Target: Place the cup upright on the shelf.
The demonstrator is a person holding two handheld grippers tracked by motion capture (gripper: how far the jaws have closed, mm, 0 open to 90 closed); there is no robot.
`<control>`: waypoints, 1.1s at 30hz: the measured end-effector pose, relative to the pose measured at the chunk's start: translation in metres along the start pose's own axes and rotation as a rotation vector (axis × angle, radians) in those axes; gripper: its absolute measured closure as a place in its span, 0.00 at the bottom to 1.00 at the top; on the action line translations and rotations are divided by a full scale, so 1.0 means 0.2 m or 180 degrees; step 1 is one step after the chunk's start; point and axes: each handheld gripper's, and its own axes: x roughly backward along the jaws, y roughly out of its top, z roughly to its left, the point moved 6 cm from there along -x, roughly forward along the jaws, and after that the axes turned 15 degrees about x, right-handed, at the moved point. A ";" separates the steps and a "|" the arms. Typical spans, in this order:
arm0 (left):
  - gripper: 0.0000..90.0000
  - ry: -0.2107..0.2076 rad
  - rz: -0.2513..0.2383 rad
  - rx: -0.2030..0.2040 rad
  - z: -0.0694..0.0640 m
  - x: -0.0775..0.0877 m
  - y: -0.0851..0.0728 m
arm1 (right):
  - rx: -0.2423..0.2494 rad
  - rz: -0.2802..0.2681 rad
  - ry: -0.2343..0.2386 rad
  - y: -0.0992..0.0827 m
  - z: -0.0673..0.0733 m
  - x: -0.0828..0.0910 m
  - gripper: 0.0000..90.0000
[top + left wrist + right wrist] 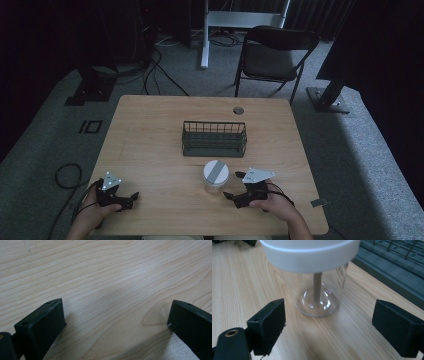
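Observation:
A clear glass jar (216, 176) with a white lid stands upright on the wooden table (150, 135), just in front of a dark wire basket (214, 139). My right gripper (234, 186) rests on the table just right of the jar, open, jaws pointing at it. In the right gripper view the jar (318, 282) stands a short way beyond the open right gripper (332, 325), not touched. My left gripper (134, 198) lies at the table's near left corner, open. In the left gripper view its jaws (116, 322) frame bare wood.
The basket's wall (392, 277) runs along the right of the right gripper view, behind the jar. A cable grommet (238, 110) sits near the table's far edge. A folding chair (272, 55) stands beyond the table. Cables lie on the carpet at the left.

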 end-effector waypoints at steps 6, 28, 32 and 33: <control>0.02 -0.0001 0.0002 0.0000 0.00 0.00 0.00 | -0.0025 -0.0072 -0.0033 0.03 0.01 -0.04 0.13; 0.02 -0.0001 0.0001 0.0001 0.00 0.00 0.00 | -0.0268 -0.0368 -0.0317 0.11 0.07 -0.16 0.13; 0.02 -0.0002 0.0000 0.0002 0.00 0.00 0.00 | -0.0283 -0.0386 -0.0330 0.11 0.07 -0.18 0.16; 0.02 -0.0001 0.0001 0.0001 0.00 0.00 0.00 | -0.0297 -0.0389 -0.0322 0.11 0.08 -0.18 0.16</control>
